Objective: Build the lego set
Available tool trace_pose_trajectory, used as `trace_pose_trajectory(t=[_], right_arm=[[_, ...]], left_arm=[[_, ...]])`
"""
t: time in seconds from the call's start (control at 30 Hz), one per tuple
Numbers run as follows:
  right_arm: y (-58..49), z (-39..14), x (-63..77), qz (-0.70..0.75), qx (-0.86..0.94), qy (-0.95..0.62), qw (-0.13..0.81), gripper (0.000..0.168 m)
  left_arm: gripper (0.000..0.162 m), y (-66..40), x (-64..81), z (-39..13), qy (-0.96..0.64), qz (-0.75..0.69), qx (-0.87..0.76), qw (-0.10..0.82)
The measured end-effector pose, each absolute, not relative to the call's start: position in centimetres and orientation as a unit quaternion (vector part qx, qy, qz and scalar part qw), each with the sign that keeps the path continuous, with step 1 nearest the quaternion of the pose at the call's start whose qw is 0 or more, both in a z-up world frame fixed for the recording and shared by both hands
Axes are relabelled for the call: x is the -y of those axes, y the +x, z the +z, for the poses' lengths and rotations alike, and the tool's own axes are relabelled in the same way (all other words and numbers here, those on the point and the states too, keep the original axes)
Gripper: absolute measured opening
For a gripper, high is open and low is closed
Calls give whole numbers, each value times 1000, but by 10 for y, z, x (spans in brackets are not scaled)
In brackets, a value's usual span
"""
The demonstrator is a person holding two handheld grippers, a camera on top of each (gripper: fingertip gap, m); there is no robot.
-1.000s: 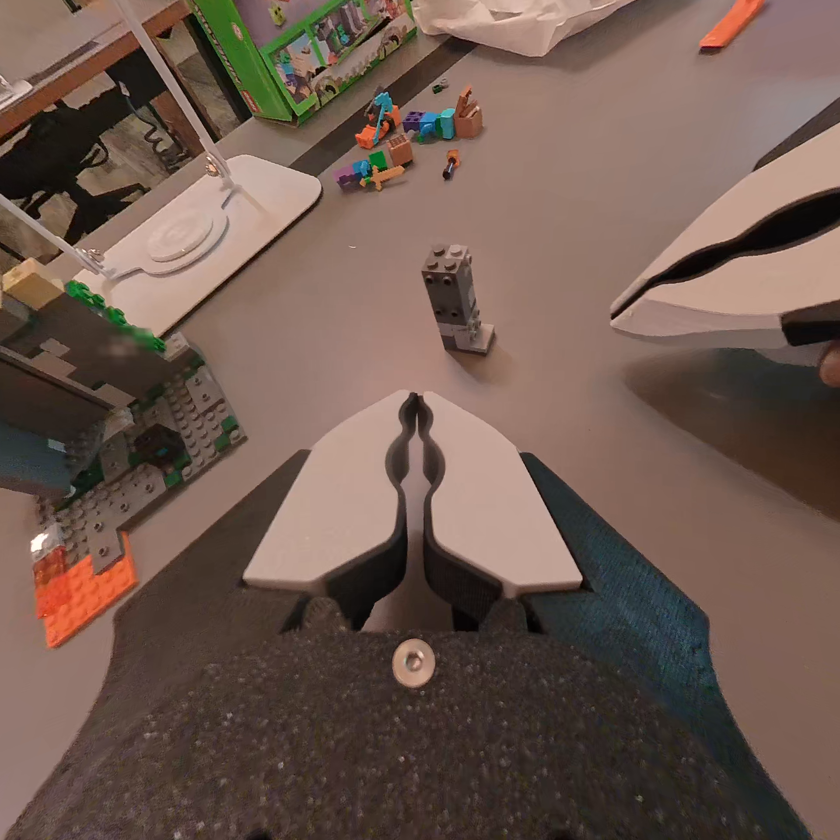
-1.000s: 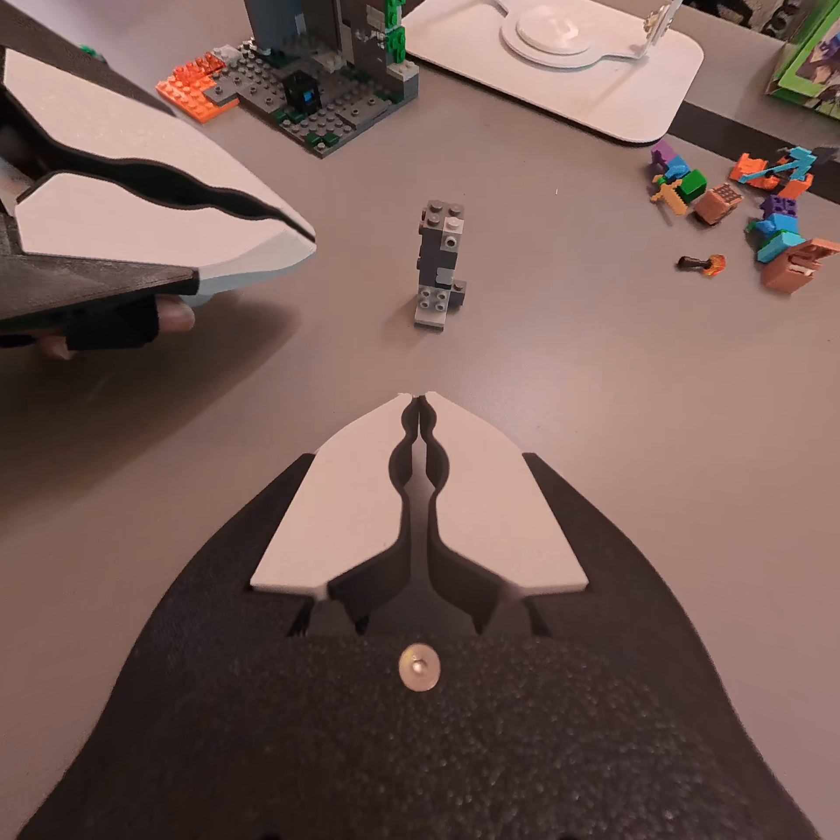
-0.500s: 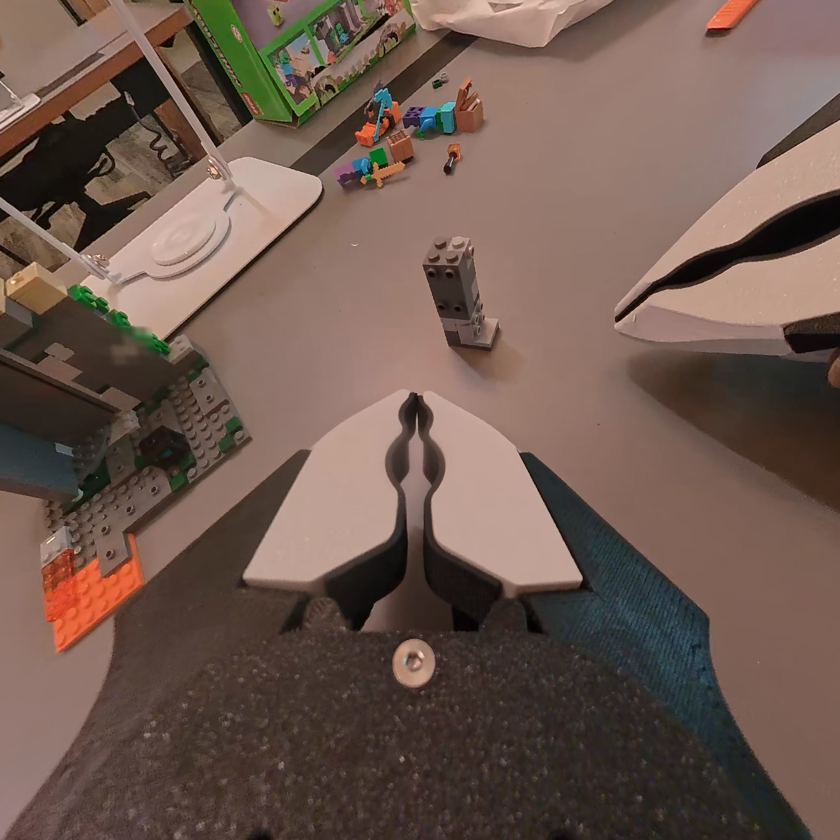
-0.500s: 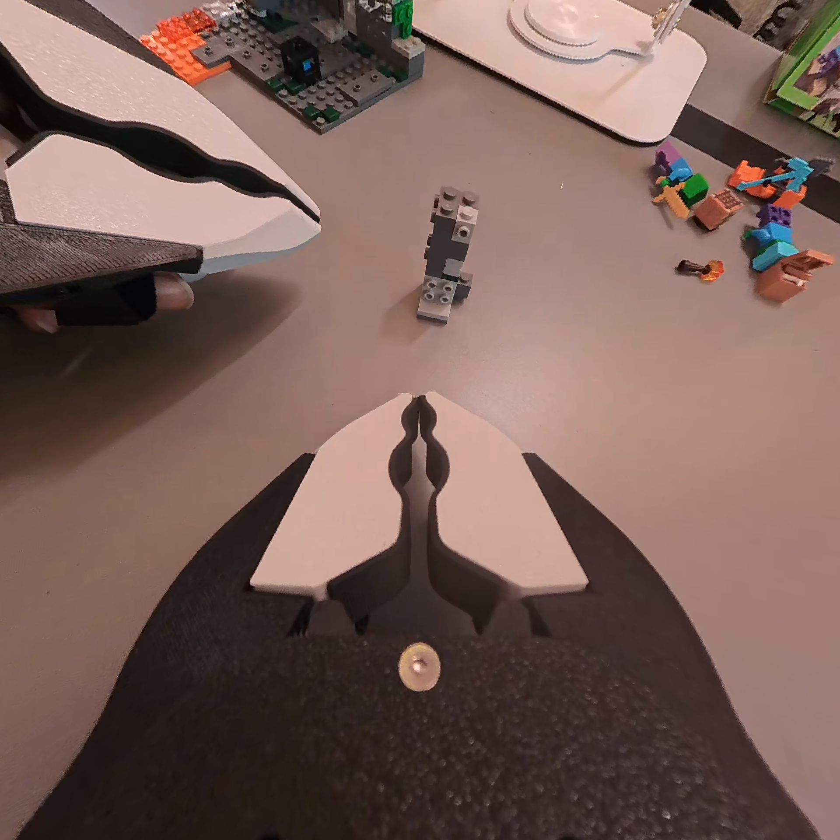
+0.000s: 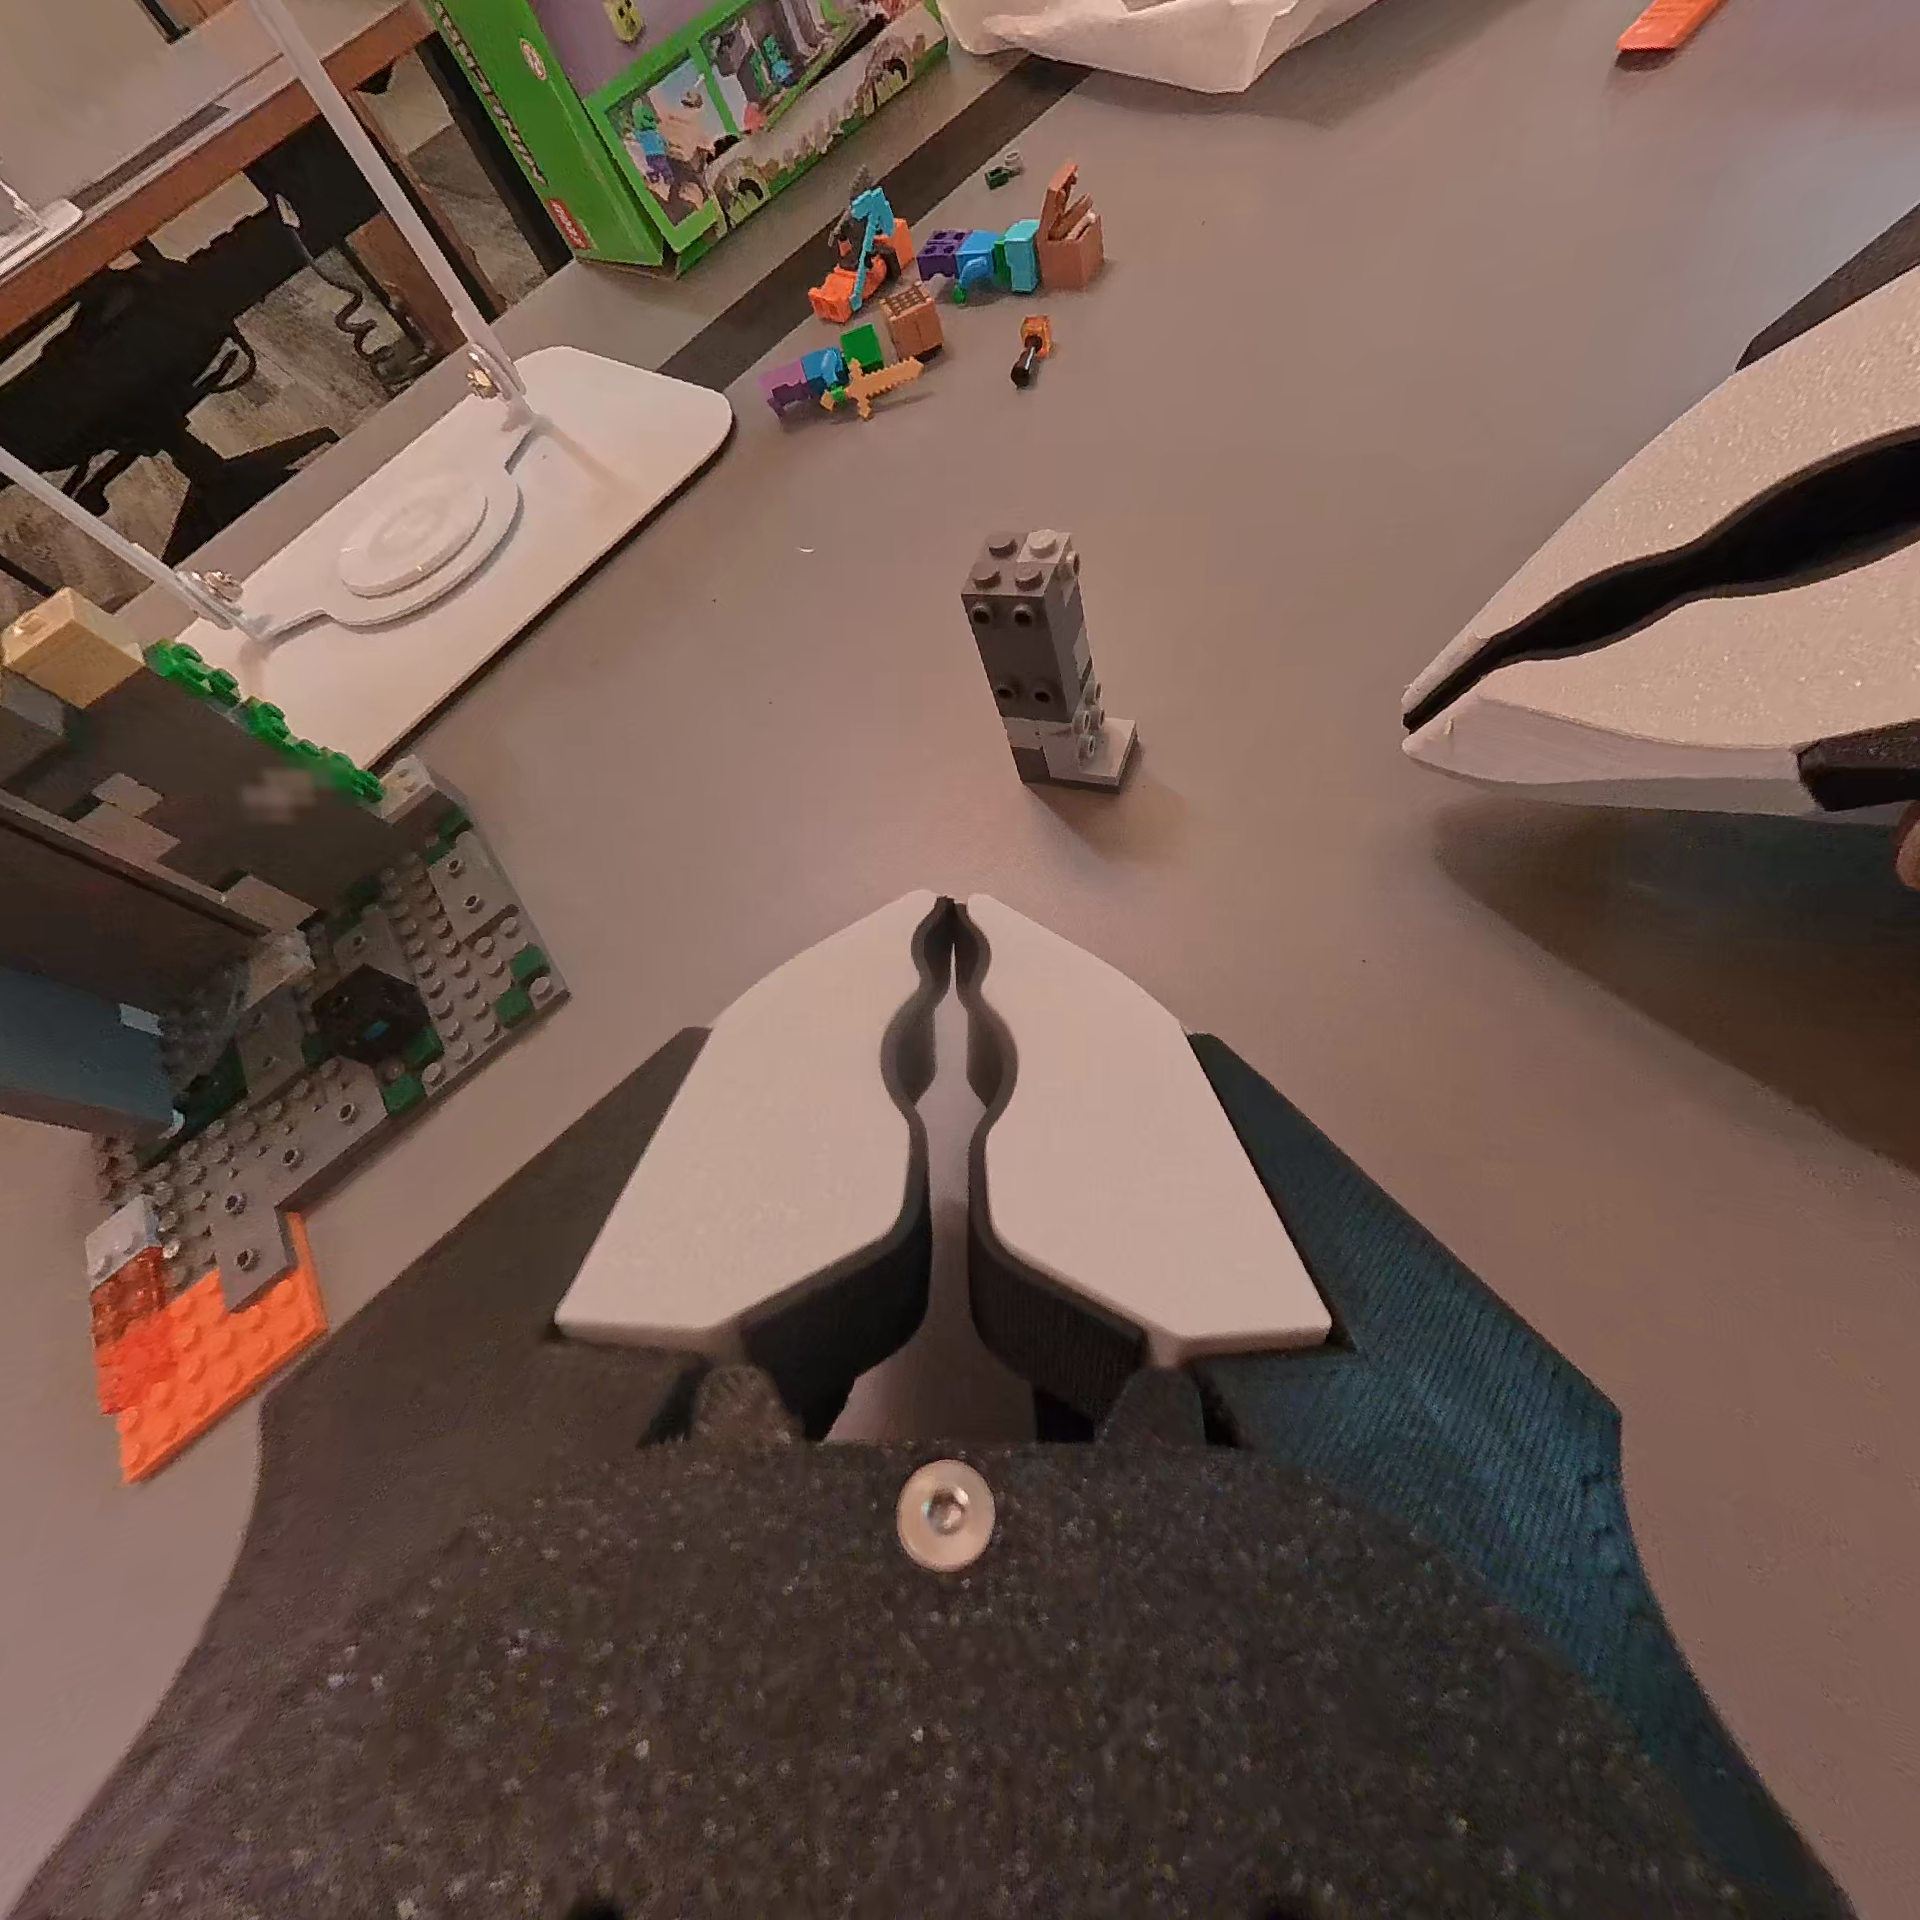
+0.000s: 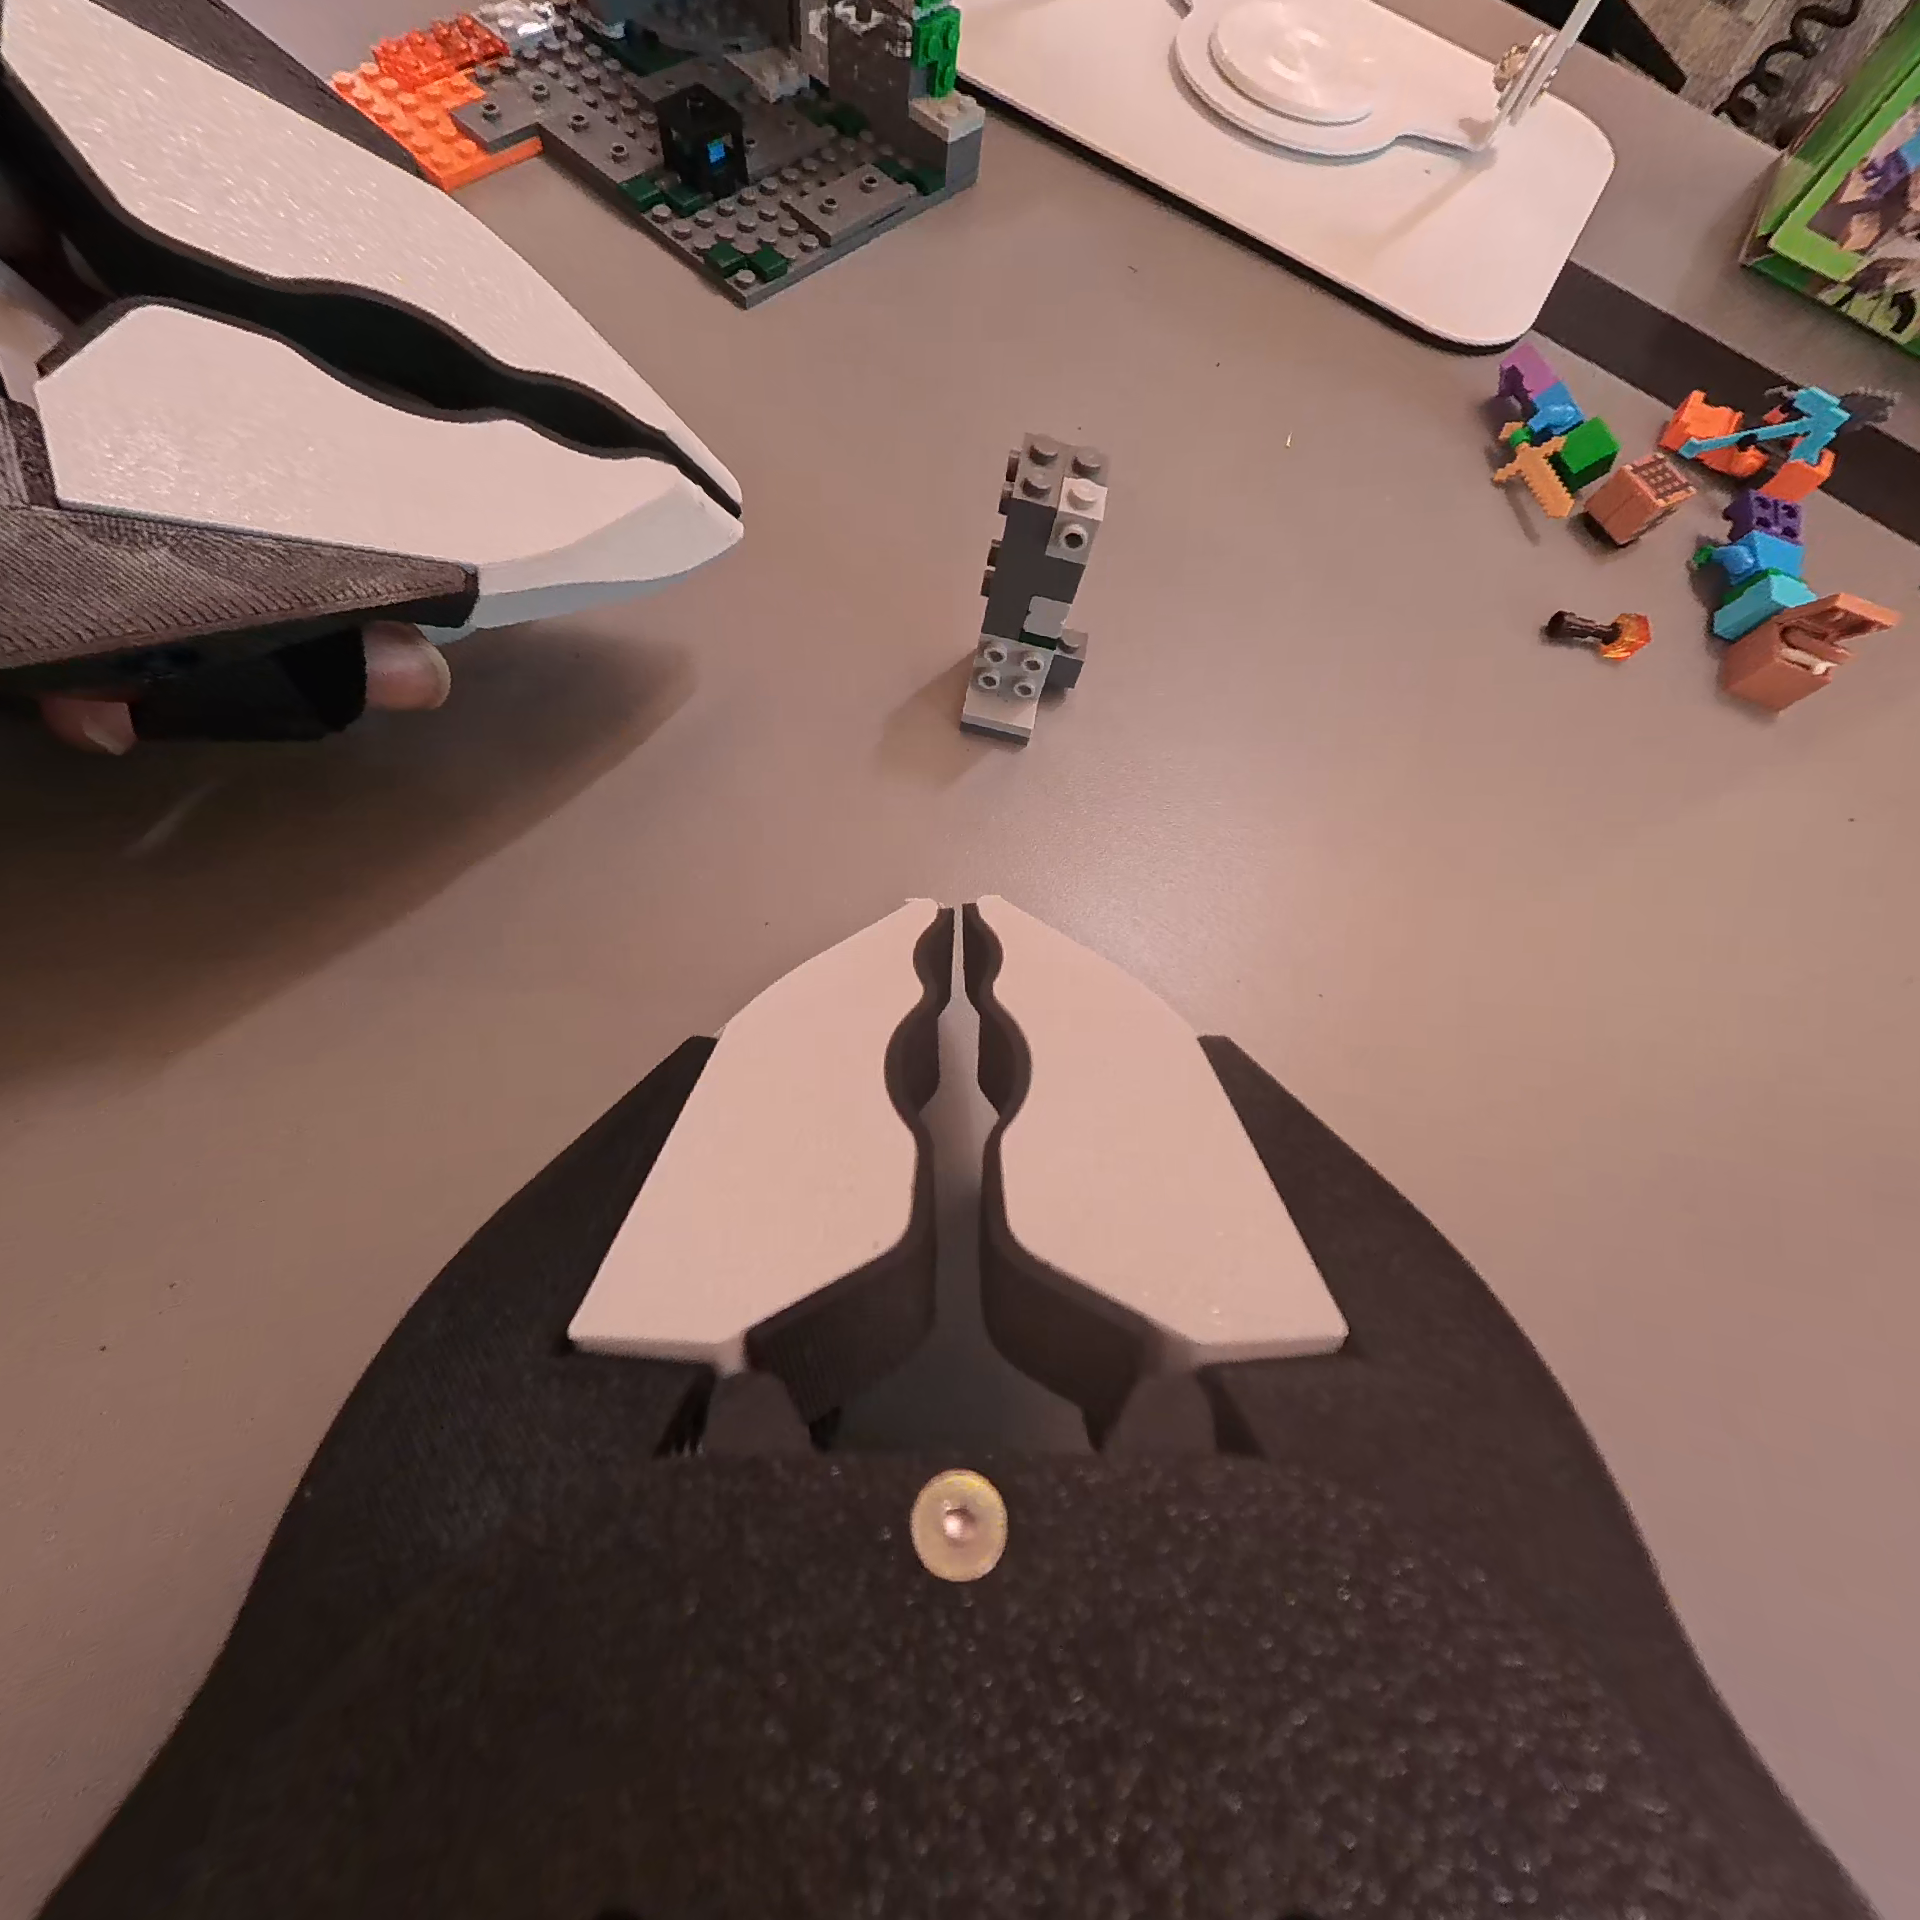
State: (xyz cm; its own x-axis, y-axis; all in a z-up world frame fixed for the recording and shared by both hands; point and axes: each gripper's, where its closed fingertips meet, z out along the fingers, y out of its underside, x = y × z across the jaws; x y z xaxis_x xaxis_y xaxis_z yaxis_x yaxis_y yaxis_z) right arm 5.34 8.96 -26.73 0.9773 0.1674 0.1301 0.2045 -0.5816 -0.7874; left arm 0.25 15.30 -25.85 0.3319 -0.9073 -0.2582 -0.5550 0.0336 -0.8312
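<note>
A small grey brick tower (image 5: 1044,665) stands upright on the grey table, ahead of both grippers; it also shows in the right wrist view (image 6: 1034,587). My left gripper (image 5: 954,912) is shut and empty, a short way in front of the tower. My right gripper (image 6: 957,910) is shut and empty too. Each gripper appears in the other's view, the right one (image 5: 1418,717) at the right edge, the left one (image 6: 727,509) at the left edge. The larger grey, green and orange build (image 5: 260,1039) sits to the left (image 6: 727,156).
A pile of loose coloured pieces (image 5: 925,301) lies beyond the tower (image 6: 1714,520). A white stand base (image 5: 436,540) and a green set box (image 5: 665,135) are at the back left. A white bag (image 5: 1143,42) and an orange tool (image 5: 1662,26) lie at the far edge. The left gripper's tips are roughly 9 cm from the right gripper's.
Both grippers have drifted slightly, so the tower sits a little differently in each view. Neither gripper has opened and nothing has been picked up.
</note>
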Motion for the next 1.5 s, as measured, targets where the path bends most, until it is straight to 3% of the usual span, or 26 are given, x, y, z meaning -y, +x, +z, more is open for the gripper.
trace_pose_trajectory(t=[1.07,1.5], right_arm=[[60,-246,-95,-15,87,-866,491,2],[128,-139,-156,-46,30,-787,614,3]], left_arm=[[0,5,-156,-253,-678,-215,-524,469],[0,17,-183,-220,-664,-218,-495,517]])
